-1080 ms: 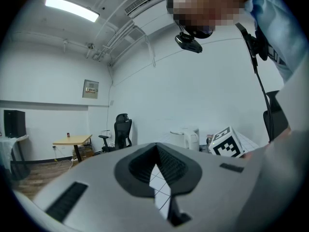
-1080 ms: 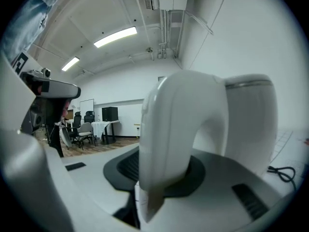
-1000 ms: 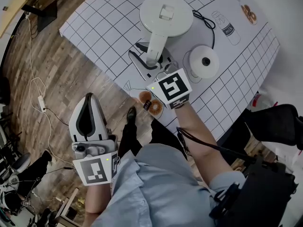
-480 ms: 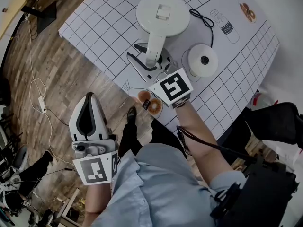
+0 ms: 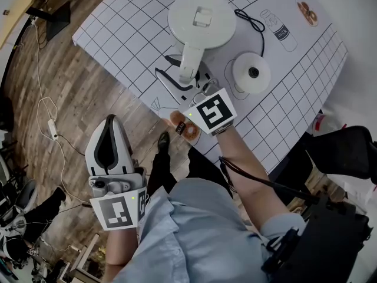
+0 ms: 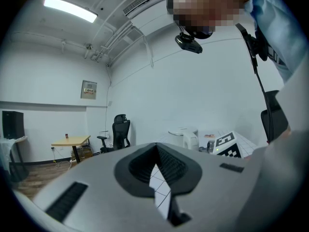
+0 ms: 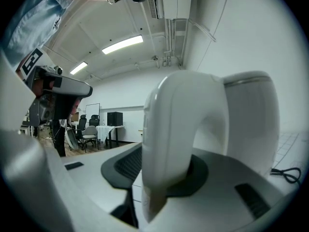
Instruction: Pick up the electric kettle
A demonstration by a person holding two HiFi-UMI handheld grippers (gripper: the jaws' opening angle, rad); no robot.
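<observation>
Surface: table under a white grid-printed cloth (image 5: 118,34); wooden floor (image 5: 59,87) alongside
Task item: electric kettle (image 5: 201,19), white, lid down; standing on the cloth just beside its round base (image 5: 251,72), not on it; cord (image 5: 250,22) trailing behind
Right gripper (image 5: 184,71): held level, reaching round the kettle's handle (image 5: 187,61); jaws opening; handle between them but not pinched
Left gripper (image 5: 111,122): held off the table, over the floor; tips together, nothing between them
Change: right jaws wider than a second ago; marker cube (image 5: 210,112) rolled slightly; kettle in the same spot beside its base, unlifted
Meaning for task: judged a loosened or re-seated hold, not a lift; fresh closing on the handle needed before any raise
Right gripper view only: handle (image 7: 169,144) standing in the gap, with cloth showing between it and the left-hand pad; masked in the head view by handle and cube
Head view only: base and cord; kettle's footing on the cloth
Left gripper view only: kettle (image 6: 186,138) far off, beyond the closed tips (image 6: 155,149); office chair (image 6: 119,129) and desk (image 6: 70,141) farther back
</observation>
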